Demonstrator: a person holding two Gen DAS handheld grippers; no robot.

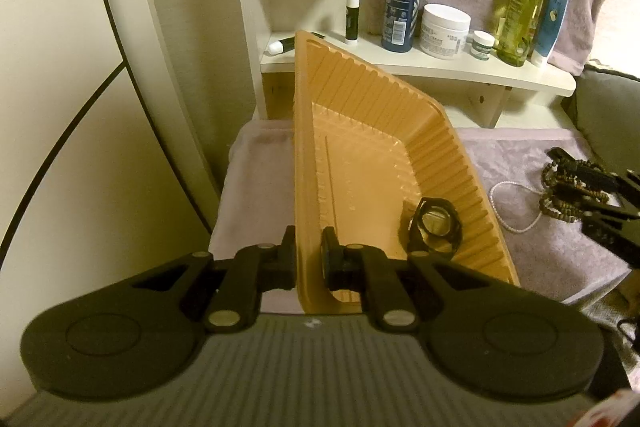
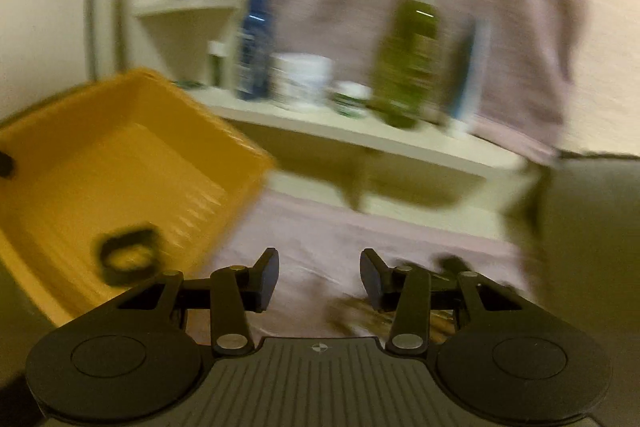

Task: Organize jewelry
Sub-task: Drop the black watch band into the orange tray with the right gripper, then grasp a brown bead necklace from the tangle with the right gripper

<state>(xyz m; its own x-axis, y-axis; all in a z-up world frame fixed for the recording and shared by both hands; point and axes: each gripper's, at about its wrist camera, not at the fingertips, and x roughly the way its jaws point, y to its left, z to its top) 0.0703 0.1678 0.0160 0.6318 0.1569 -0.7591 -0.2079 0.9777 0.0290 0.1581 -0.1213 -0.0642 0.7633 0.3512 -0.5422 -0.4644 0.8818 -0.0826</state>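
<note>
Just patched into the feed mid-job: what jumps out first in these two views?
The orange tray, tilted up off the lilac towel with the left gripper clamped on its near rim, fills the middle. A black watch lies alone in its low corner. To the right, on the towel, a dark beaded tangle and a white bead strand wait beside the open, empty right gripper.

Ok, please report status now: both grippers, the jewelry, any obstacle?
Left gripper shut on orange tray wall, tray tilted. Right gripper open, empty. Black watch in tray; bead necklaces on cloth. No obstacle visible.
</note>
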